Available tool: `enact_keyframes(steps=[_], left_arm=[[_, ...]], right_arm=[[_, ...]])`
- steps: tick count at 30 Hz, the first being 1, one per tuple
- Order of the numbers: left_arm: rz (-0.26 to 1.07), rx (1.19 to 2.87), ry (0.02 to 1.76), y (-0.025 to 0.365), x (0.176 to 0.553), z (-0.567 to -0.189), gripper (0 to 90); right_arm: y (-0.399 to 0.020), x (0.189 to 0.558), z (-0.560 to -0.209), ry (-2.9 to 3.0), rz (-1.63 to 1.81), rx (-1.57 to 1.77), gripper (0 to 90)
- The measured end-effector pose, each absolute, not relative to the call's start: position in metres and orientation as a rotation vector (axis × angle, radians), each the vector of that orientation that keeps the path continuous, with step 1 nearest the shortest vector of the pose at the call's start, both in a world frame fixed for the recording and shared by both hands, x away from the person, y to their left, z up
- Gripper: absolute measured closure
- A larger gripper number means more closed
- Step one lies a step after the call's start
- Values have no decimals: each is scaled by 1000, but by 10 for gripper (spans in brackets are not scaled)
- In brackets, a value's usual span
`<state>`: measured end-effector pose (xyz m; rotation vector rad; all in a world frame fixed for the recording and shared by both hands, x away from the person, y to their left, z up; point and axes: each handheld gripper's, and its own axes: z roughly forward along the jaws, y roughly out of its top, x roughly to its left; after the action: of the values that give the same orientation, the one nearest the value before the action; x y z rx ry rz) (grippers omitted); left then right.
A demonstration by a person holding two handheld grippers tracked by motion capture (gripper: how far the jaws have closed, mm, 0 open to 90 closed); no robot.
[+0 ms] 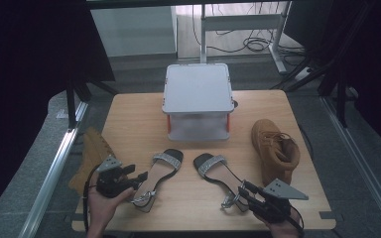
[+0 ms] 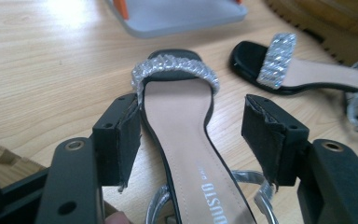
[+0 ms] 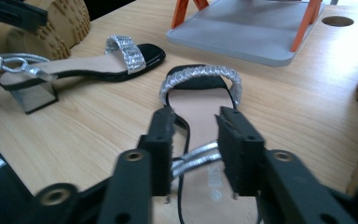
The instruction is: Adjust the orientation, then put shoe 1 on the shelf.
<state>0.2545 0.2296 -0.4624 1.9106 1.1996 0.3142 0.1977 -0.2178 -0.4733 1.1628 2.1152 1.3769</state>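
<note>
The right gripper [image 3: 195, 149] stands part open, straddling the ankle strap of the right sandal [image 1: 217, 177] near the table's front edge; the left gripper [image 2: 196, 140] gapes over the left sandal [image 1: 159, 176]; light, stiff-soled, straps floppy, likely best pinched at the sole's edge.

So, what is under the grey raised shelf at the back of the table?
Under the grey shelf, between its orange legs, a lower grey tray shows, with nothing visible on it. The top plate covers most of that space, so its rear part cannot be checked.
</note>
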Motion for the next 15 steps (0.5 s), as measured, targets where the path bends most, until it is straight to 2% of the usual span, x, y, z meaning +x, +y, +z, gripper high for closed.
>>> enact_keyframes(steps=[6, 15], left_arm=[[308, 1978, 1190, 210, 262, -453, 368], [271, 2101, 1220, 195, 272, -451, 349]], right_arm=[[-210, 205, -463, 2118, 1390, 1144, 558], [-202, 215, -460, 2159, 1368, 1113, 520]])
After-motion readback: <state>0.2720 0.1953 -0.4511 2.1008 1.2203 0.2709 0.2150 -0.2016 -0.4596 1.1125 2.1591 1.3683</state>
